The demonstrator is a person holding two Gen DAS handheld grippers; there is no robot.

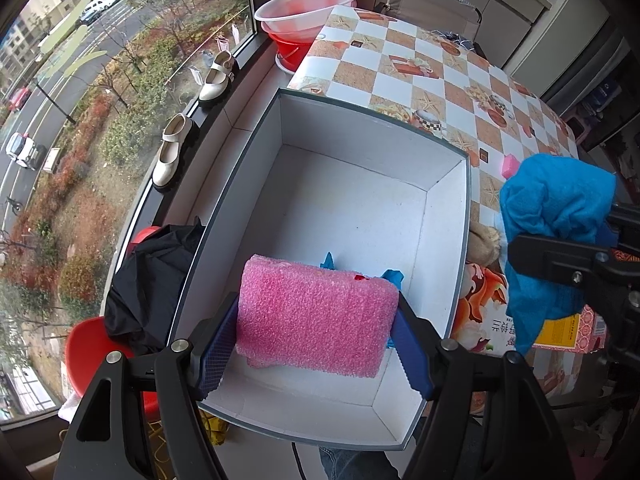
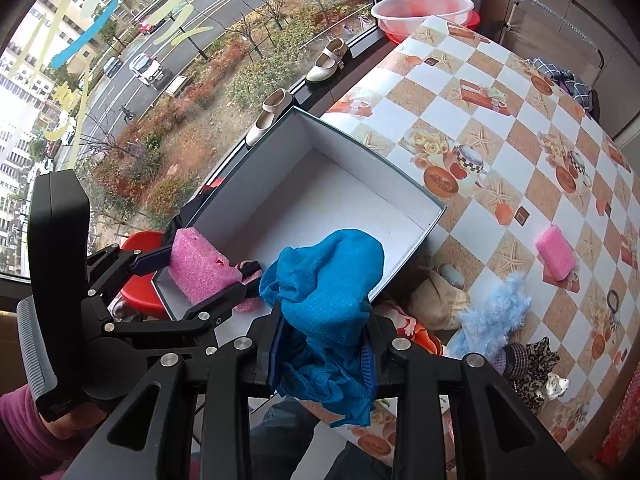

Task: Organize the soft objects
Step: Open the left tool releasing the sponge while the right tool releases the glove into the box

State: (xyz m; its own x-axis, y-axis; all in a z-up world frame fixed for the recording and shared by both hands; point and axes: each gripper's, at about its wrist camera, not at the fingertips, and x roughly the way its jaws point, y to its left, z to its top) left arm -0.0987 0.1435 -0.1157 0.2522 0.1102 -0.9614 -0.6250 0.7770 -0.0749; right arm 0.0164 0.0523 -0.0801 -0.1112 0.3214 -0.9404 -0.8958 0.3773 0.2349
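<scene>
Left wrist view: the left tool pinches a pink sponge between its blue pads, held over the near end of the white box on the table. The blue cloth hangs to the right, outside the box.

Right wrist view: the right tool is pressed onto the blue cloth above the box's near corner. A second pink sponge and a pale blue fluffy thing lie on the table.

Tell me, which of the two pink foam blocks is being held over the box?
The larger pink foam block, pinched in the left claw above the white open box. The smaller pink foam block lies untouched on the checkered tablecloth.
</scene>
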